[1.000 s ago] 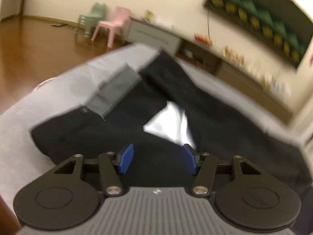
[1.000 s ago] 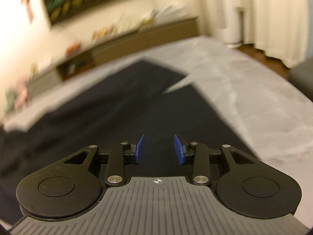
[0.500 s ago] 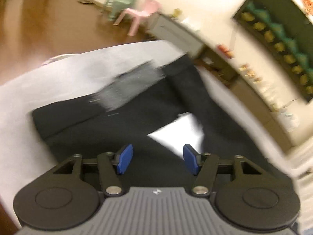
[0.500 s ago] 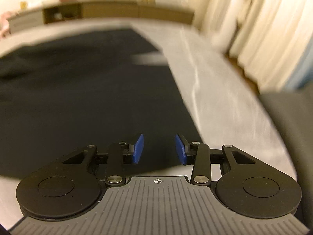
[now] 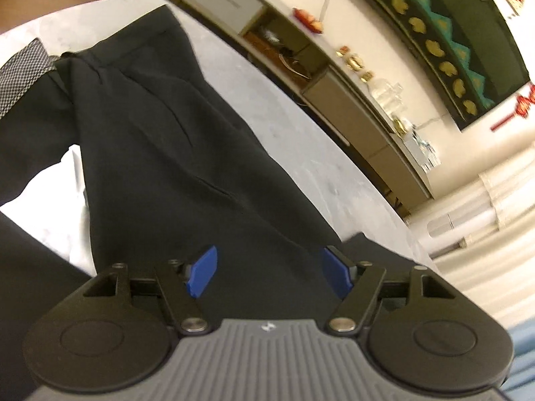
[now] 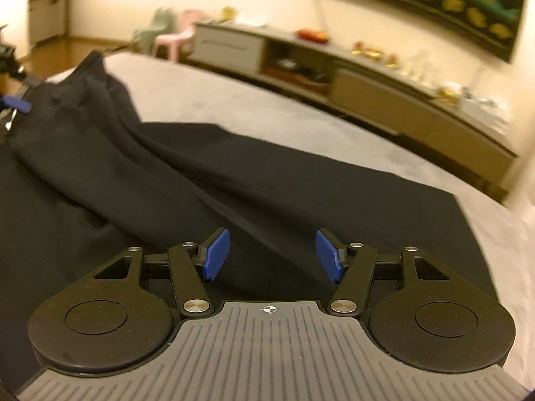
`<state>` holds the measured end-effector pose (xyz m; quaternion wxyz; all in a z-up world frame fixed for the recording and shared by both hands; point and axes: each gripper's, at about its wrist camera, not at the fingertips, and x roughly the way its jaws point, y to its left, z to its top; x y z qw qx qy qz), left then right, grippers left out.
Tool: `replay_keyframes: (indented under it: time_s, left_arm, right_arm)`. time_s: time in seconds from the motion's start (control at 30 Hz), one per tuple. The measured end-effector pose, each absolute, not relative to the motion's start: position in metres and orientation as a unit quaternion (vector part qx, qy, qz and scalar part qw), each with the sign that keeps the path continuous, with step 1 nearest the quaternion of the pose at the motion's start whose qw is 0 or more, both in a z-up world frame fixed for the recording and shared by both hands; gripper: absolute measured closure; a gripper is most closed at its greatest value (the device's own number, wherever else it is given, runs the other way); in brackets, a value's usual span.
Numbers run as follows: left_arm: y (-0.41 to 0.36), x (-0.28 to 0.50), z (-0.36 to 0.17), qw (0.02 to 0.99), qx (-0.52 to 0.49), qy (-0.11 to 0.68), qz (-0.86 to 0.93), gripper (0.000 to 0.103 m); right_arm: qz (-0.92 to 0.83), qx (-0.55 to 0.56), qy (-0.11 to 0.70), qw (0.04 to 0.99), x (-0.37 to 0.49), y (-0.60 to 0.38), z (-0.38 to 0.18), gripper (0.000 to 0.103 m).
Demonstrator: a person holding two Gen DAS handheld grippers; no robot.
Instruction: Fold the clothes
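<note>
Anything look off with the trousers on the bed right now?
Yes: the black trousers are not flat. Creases bunch toward the waist end at far left in the right wrist view, and a white patch shows between the legs. Both tools, left tool and right tool, are open and hold nothing.

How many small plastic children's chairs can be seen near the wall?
2. The pale green plastic chair stands left, and the pink plastic chair right beside it, both before the grey low cabinet. Others may be hidden.
</note>
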<state>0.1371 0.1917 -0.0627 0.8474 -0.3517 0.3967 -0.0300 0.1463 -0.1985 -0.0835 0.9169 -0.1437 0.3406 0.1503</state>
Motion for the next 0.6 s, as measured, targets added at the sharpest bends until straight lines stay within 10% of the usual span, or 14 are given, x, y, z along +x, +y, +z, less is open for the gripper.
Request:
replay_keyframes:
  time_s: [0.13, 0.2, 0.3, 0.6]
  left_arm:
    - [0.202, 0.142, -0.064, 0.843, -0.371, 0.388, -0.019, 0.03]
    - [0.205, 0.143, -0.063, 0.843, -0.374, 0.385, -0.013, 0.03]
    - [0.212, 0.142, -0.061, 0.842, -0.383, 0.381, -0.004, 0.03]
    - [0.224, 0.128, -0.064, 0.834, -0.409, 0.371, 0.009, 0.025]
  right_arm:
    - [0.184, -0.131, 0.375, 0.899, 0.172, -0.192, -0.098, 0.053]
    - [0.203, -0.126, 0.393, 0.888, 0.177, -0.189, -0.101, 0.091]
    - [0.214, -0.139, 0.401, 0.88, 0.171, -0.186, -0.103, 0.101]
    - [0.226, -0.171, 0.357, 0.89, 0.13, -0.179, -0.068, 0.103]
